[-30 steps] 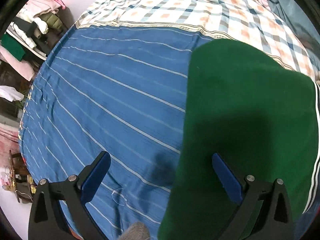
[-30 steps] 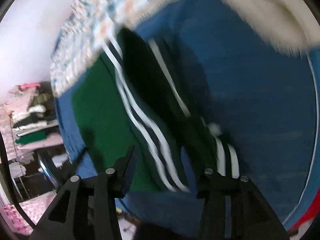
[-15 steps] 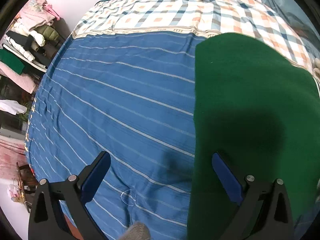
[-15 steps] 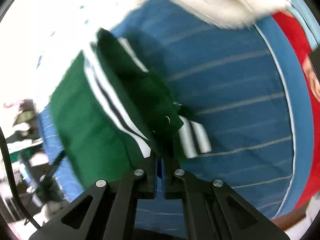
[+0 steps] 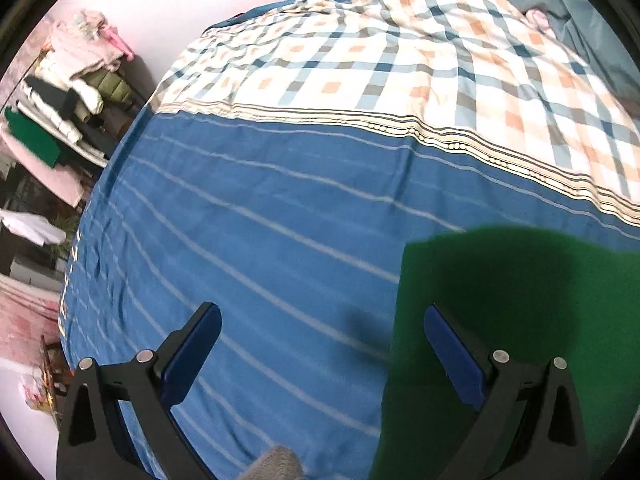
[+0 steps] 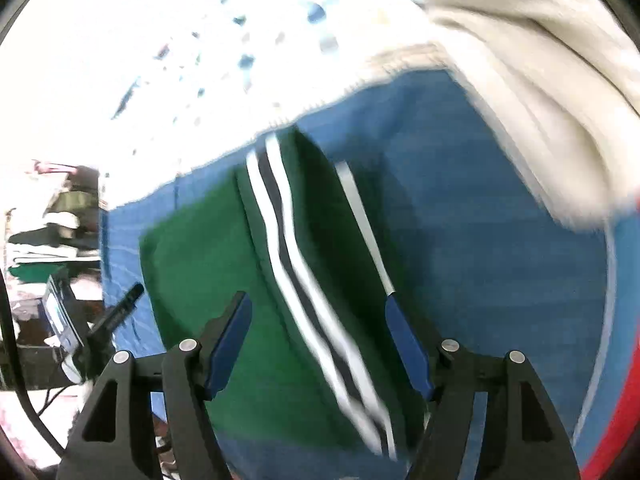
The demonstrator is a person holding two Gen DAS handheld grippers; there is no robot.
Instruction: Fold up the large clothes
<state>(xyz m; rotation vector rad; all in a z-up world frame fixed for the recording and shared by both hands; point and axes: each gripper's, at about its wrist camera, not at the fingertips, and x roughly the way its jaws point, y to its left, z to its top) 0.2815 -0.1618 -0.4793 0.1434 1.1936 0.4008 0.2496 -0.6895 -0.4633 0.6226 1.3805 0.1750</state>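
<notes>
A dark green garment (image 5: 520,320) lies flat on the blue striped bedsheet (image 5: 260,240). In the right wrist view the green garment (image 6: 224,264) shows white and black side stripes (image 6: 296,272) and a folded-over part. My left gripper (image 5: 320,344) is open and empty, hovering above the sheet at the garment's left edge. My right gripper (image 6: 318,328) is open and empty, just above the striped part of the garment. The right wrist view is blurred by motion.
A checked quilt (image 5: 400,60) covers the far half of the bed. A cream garment (image 6: 520,80) lies at the far right, with something red (image 6: 624,380) at the bed's edge. Shelves with stacked clothes (image 5: 68,92) stand left of the bed.
My right gripper was shut on the green garment's striped edge half a second ago; it has let go and opened. My left gripper drew back, so the garment sits lower in its view.
</notes>
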